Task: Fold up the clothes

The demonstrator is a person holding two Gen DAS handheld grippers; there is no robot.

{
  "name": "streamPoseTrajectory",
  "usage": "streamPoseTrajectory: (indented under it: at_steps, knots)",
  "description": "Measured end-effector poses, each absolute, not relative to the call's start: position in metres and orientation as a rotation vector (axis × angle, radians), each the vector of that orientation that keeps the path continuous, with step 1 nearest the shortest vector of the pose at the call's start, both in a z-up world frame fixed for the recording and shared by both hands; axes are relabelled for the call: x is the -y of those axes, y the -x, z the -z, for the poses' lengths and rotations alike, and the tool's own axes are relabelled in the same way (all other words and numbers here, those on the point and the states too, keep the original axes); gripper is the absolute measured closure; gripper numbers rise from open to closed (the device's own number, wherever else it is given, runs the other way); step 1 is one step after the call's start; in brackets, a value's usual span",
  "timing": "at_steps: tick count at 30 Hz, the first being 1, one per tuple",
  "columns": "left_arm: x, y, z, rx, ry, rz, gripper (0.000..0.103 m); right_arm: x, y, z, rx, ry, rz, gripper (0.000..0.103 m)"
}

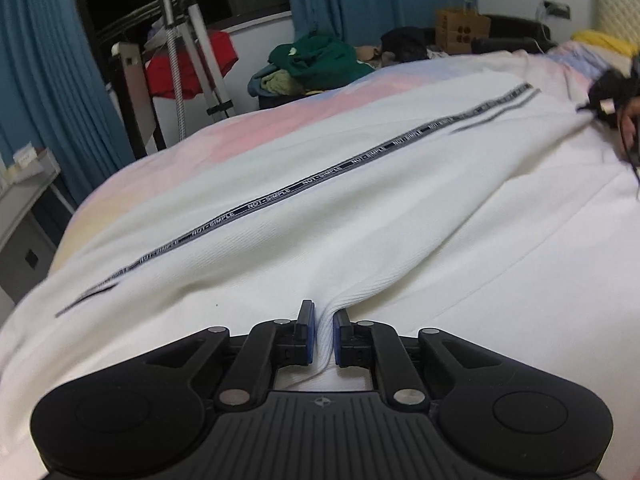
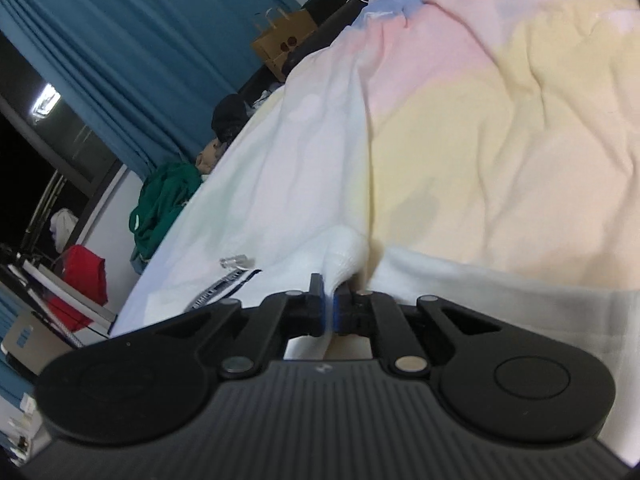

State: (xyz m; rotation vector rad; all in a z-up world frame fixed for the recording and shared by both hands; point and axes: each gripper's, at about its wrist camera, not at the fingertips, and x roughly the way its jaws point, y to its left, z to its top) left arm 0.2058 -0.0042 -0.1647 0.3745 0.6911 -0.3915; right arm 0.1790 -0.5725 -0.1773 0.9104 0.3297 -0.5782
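Observation:
A white garment [image 1: 320, 216] with a dark lettered stripe [image 1: 304, 182] lies spread across the bed. In the left wrist view my left gripper [image 1: 323, 314] is shut on a pinched ridge of its near edge, cloth bunched between the blue pads. The right gripper [image 1: 612, 104] shows blurred at the far right end of the garment. In the right wrist view my right gripper [image 2: 329, 290] is shut on a raised fold of the white garment [image 2: 344, 254], with the stripe's end [image 2: 224, 286] just to its left.
A pastel bedcover [image 2: 500, 120] covers the bed. Beyond the far edge lie a green clothes pile [image 1: 316, 60], a brown cardboard box [image 1: 460, 30] and a red cloth [image 1: 188, 66] by a stand. Blue curtains [image 2: 132, 40] hang behind. A small clear plastic piece [image 2: 238, 261] rests near the stripe.

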Motion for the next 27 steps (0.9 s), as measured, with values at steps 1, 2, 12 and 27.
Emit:
streamPoseTrajectory:
  at_steps: [1, 2, 12, 27]
  knots:
    - [0.001, -0.206, 0.163, -0.696, -0.345, 0.389, 0.088, 0.572, -0.173, 0.176, -0.331, -0.883, 0.568, 0.096]
    - [-0.002, -0.207, 0.16, -0.7, -0.31, 0.388, 0.087, 0.571, -0.173, 0.174, -0.332, -0.864, 0.556, 0.096]
    - [-0.01, -0.172, 0.116, -0.639, -0.145, 0.318, 0.023, 0.534, -0.13, 0.119, -0.348, -0.696, 0.524, 0.036]
    - [-0.038, -0.062, 0.048, -0.518, -0.024, 0.195, 0.0, 0.346, -0.015, 0.033, -0.434, -0.273, 0.001, 0.024]
